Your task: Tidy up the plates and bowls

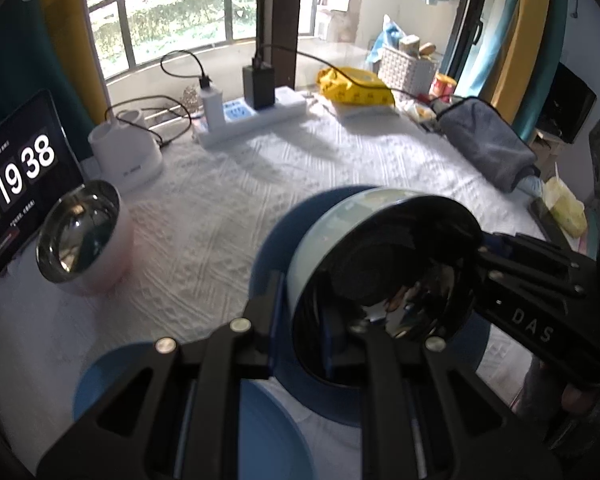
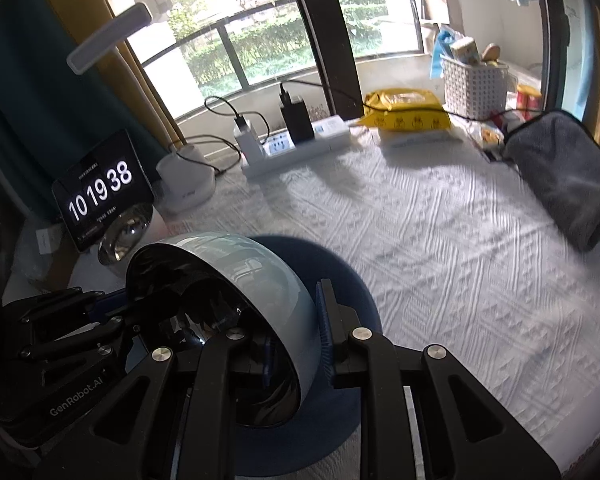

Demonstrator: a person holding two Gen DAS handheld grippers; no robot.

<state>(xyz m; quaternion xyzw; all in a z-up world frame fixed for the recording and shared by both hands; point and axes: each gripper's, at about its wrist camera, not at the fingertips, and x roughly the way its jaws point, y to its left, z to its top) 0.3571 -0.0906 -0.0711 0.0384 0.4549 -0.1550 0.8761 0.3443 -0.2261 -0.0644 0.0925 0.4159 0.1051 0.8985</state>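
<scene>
- Holding one pale-blue bowl [image 1: 332,232] with steel lining, tilted on edge, above the dark blue plate [image 1: 268,248] — landmark for everything below.
- Left of plate: pink steel-lined bowl [image 1: 80,236] upright on the white cloth [image 1: 220,184], just in front of the clock tablet [image 1: 16,184]; well apart from plate.
- Near-left of plate: lighter blue plate [image 1: 100,380], partly hidden under the gripper body.
- Left gripper [image 1: 304,320]: clamped on the held bowl's rim, one finger inside, one outside.
- Right gripper [image 2: 296,340]: likewise pinched tight on the opposite rim wall.
- Step, as judged: two-handed placement of bowl onto plate; contact with plate not clear.
- Next move likely calls for levelling the bowl, setting its base centred on plate, releasing both grips together.
- Behind plate: power strip [image 1: 256,116], yellow bag [image 1: 356,88]; right of plate: grey towel [image 1: 484,140].
</scene>
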